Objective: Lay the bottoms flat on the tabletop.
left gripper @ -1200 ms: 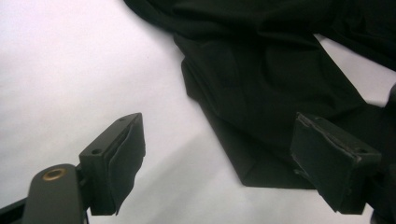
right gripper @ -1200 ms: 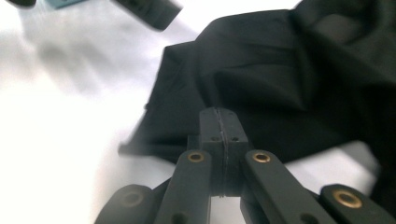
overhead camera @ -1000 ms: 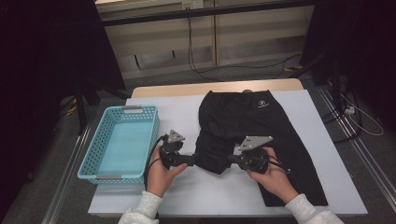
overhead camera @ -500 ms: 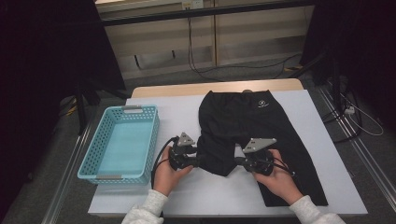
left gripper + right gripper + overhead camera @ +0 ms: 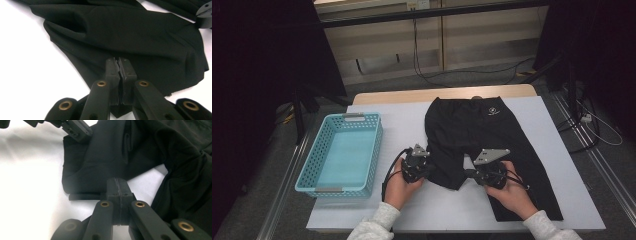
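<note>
Lying across the white table [image 5: 412, 120], the black trousers [image 5: 492, 135] have one leg folded up toward the near edge. The left gripper [image 5: 121, 72] has just closed on that leg's hem — cloth pinched between its pads. The right gripper [image 5: 117, 190] clamps the leg's other edge. A blue basket [image 5: 312, 175] stands left, apart.

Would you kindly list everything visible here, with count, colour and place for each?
Black fabric trousers: one, black, spread on the table's right half, one leg folded up toward the middle.
Light blue perforated plastic basket: one, light blue, at the table's left edge.
White-topped table: one, white with a tan far edge, centre.
Cables: several, black, on the floor behind.
Left claw: one, black, pinching the folded leg's left edge.
Right claw: one, black, closed at the folded leg's right edge.
Hands: two, white sleeves, at the bottom.
</note>
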